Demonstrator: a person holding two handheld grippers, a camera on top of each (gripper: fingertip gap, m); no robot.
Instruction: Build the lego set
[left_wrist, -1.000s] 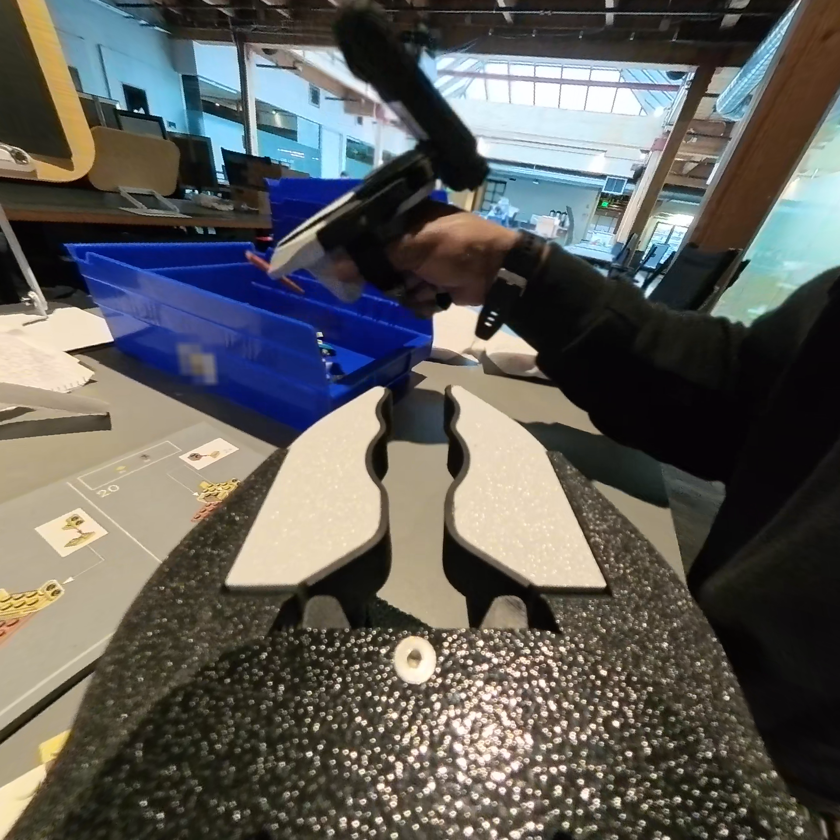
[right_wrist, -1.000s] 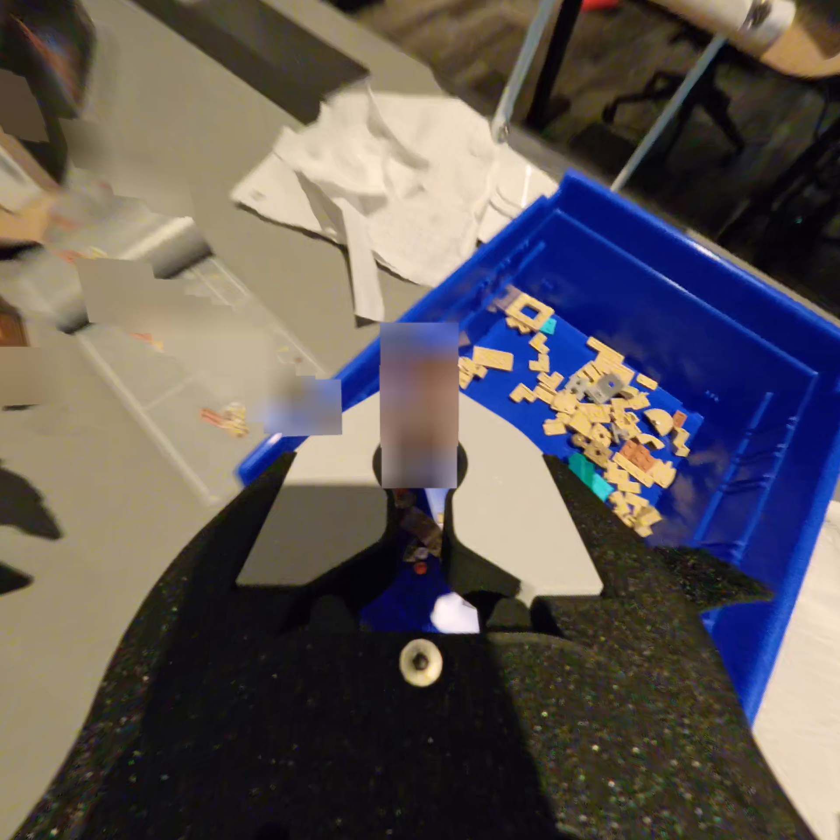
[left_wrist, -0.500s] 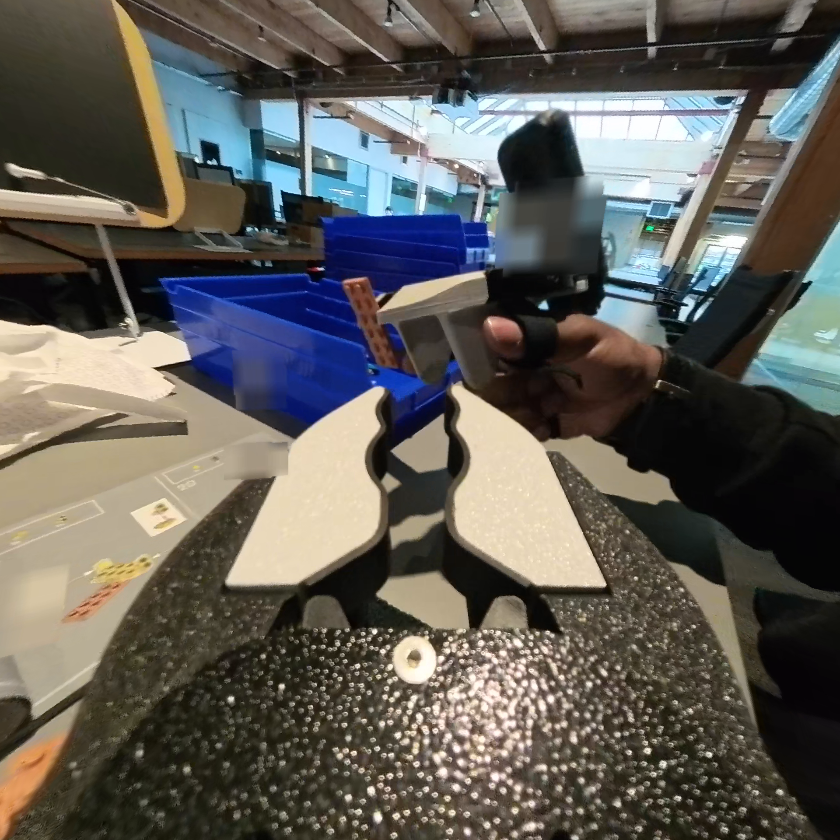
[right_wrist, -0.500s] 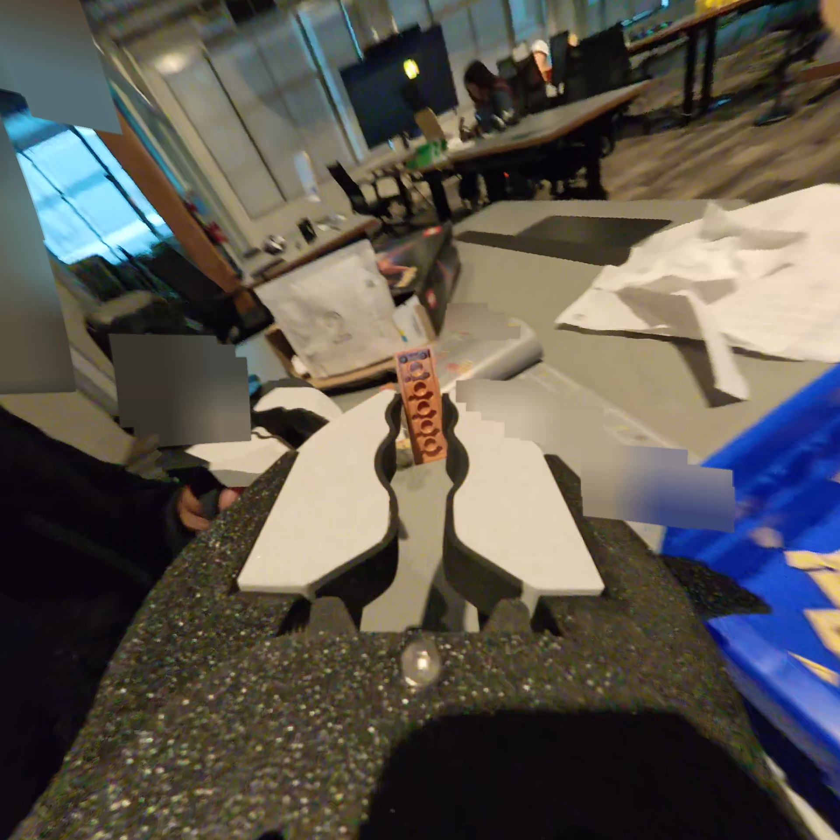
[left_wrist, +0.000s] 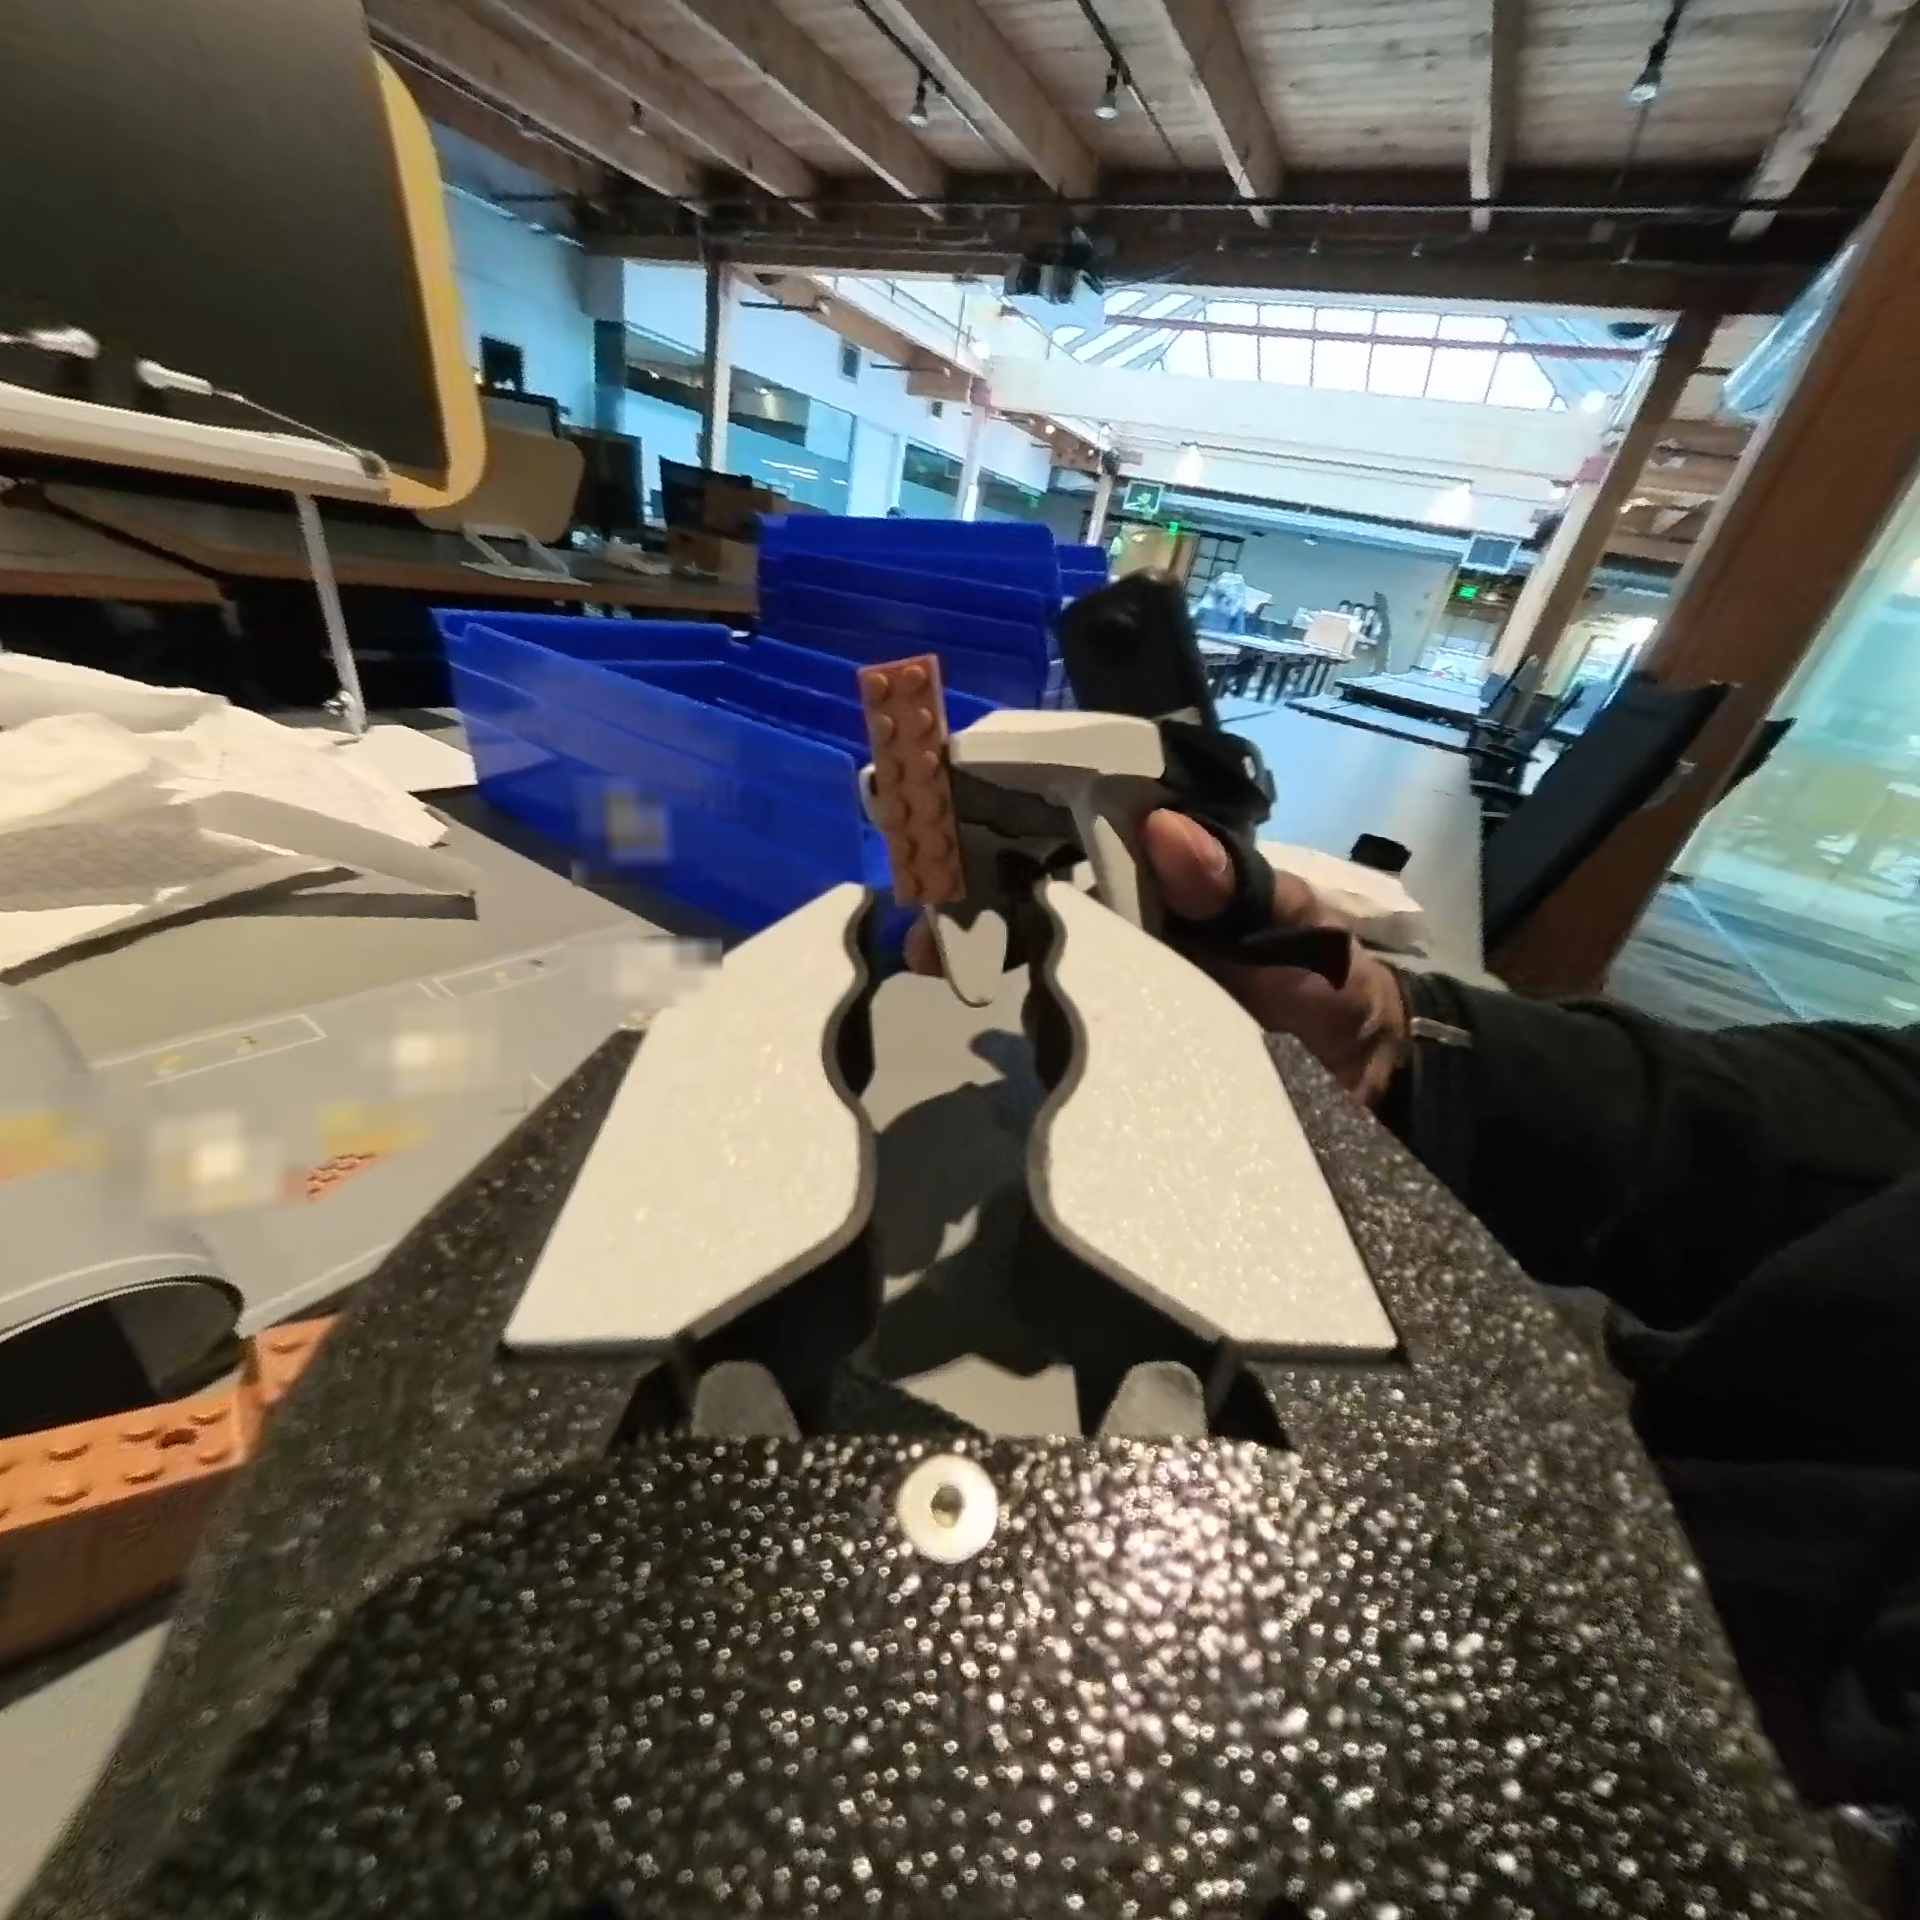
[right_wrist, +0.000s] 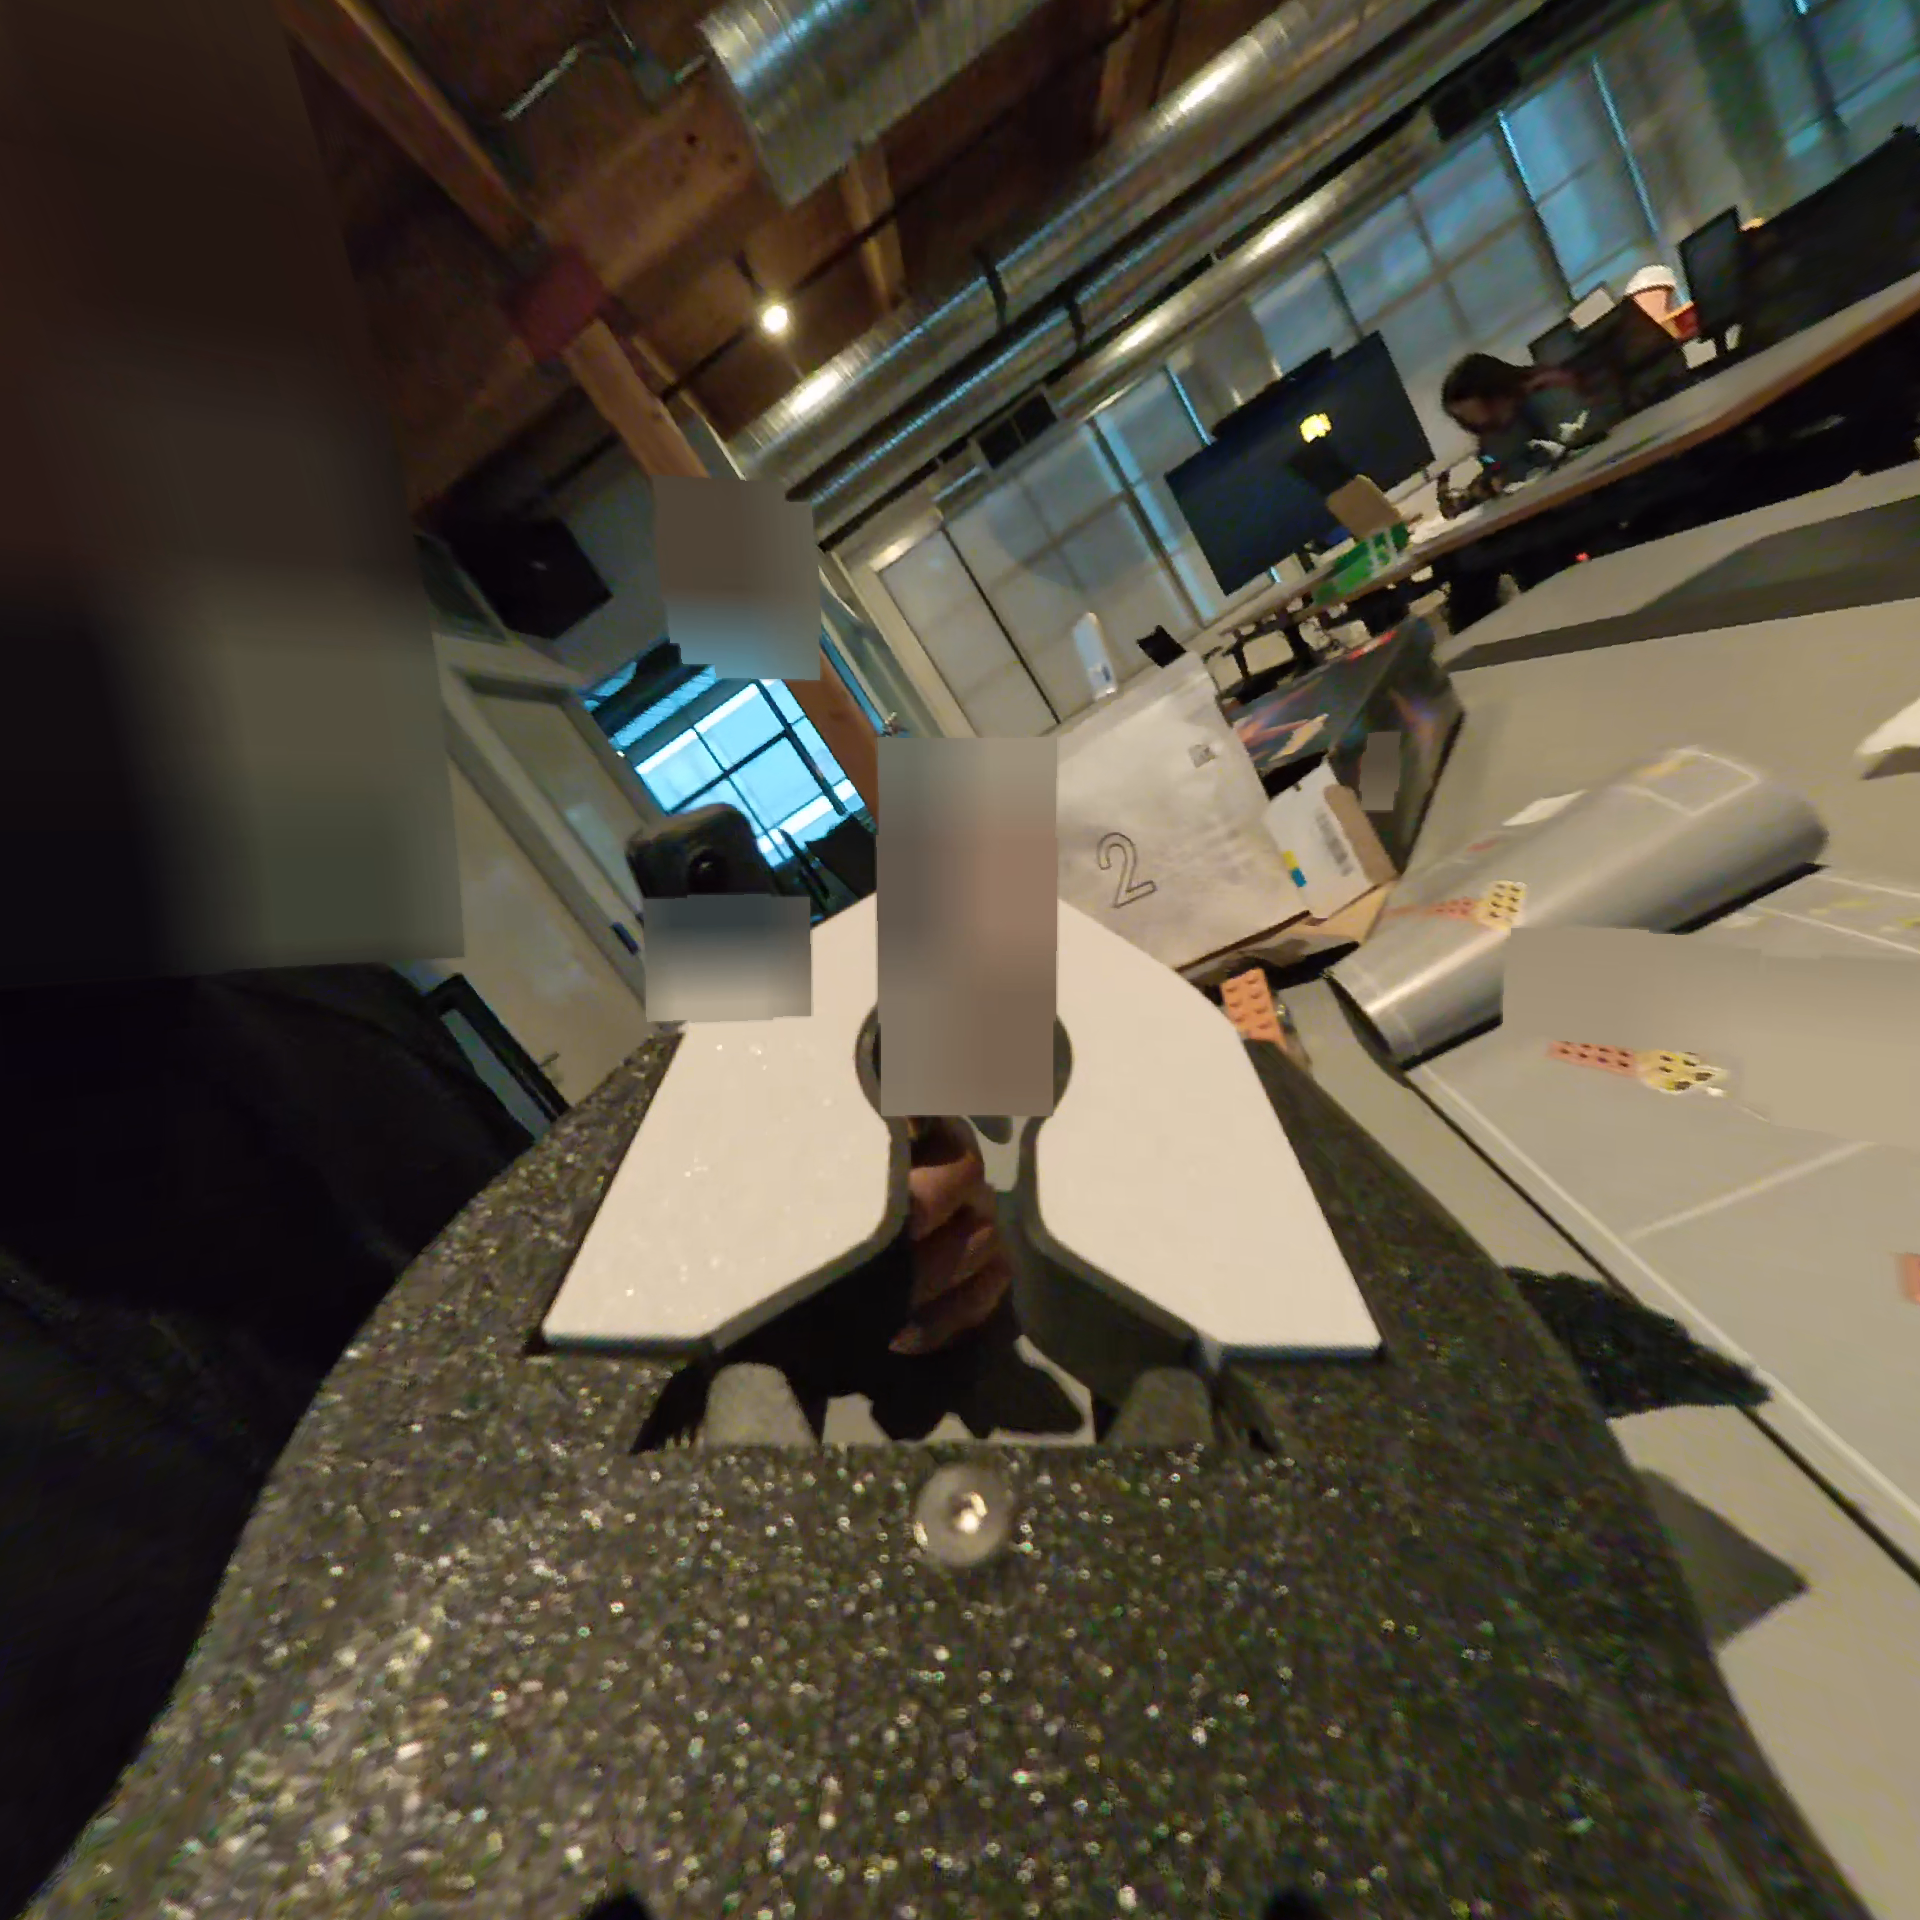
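At the far left of the left wrist view, an orange-brown studded lego assembly (left_wrist: 114, 1455) sits at the frame edge on the grey table (left_wrist: 520, 997), beside a curled grey instruction booklet (left_wrist: 135, 1205) (its printed pictures are blurred). Behind lie crumpled white paper sheets (left_wrist: 177, 800) and long blue plastic bins (left_wrist: 665, 748). Nearer the middle, the left gripper (left_wrist: 951, 961) holds its two pale grey fingers a moderate way apart with nothing between them. Just beyond its tips, a long reddish-brown studded lego plate (left_wrist: 914, 790) stands nearly upright in the air, pinched at its lower part by the right gripper (left_wrist: 925, 831), which a hand (left_wrist: 1278, 935) in a dark sleeve grips from the right.

In the right wrist view, a blur patch covers the right gripper's (right_wrist: 961, 1070) tips and the plate; the fingers stand close together. To the right, a small orange lego piece (right_wrist: 1252, 1003) lies on the table near the rolled booklet (right_wrist: 1600, 883).
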